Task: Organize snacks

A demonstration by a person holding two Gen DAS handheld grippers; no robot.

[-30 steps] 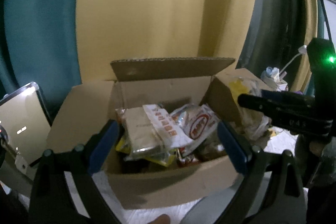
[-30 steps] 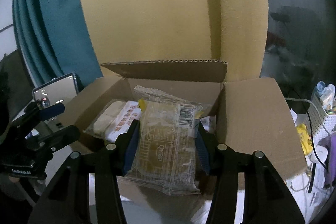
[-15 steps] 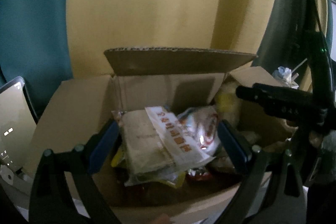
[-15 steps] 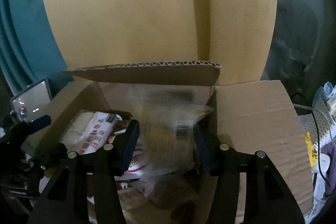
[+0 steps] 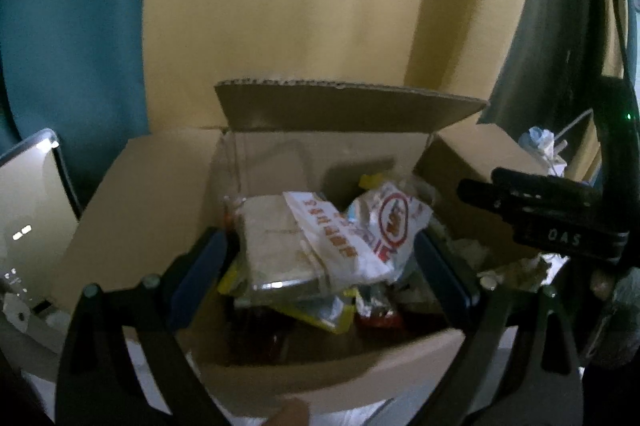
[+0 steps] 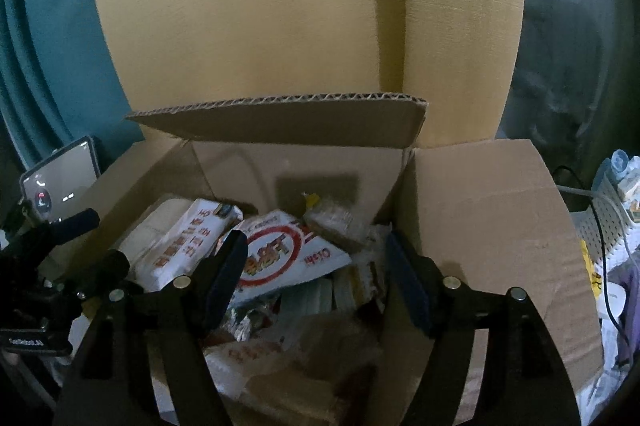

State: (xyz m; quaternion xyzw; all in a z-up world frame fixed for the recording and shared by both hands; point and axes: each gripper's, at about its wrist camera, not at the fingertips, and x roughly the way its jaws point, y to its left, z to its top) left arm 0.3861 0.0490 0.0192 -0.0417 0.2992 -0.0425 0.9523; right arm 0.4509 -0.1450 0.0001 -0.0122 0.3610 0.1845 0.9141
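An open cardboard box [image 5: 132, 210] [image 6: 488, 222] holds several snack packets. A white packet with a red ring [image 5: 390, 222] [image 6: 280, 258] lies on top, beside a white packet with red lettering [image 5: 328, 238] [image 6: 184, 246]. A clear bag of brownish snack [image 6: 334, 222] lies at the back of the box. My left gripper [image 5: 320, 266] is open and empty over the box's near side. My right gripper [image 6: 316, 278] is open and empty above the box. It shows in the left wrist view [image 5: 532, 210] at the right.
A lit phone on a stand [image 5: 28, 226] [image 6: 60, 182] is left of the box. A yellow curtain [image 6: 304, 6] and a teal curtain [image 5: 72, 26] hang behind. A white basket with small items [image 6: 612, 210] and cables sits at the right.
My right gripper held the clear brownish snack bag; it has opened and the bag now lies in the box. Both grippers have moved closer over the box.
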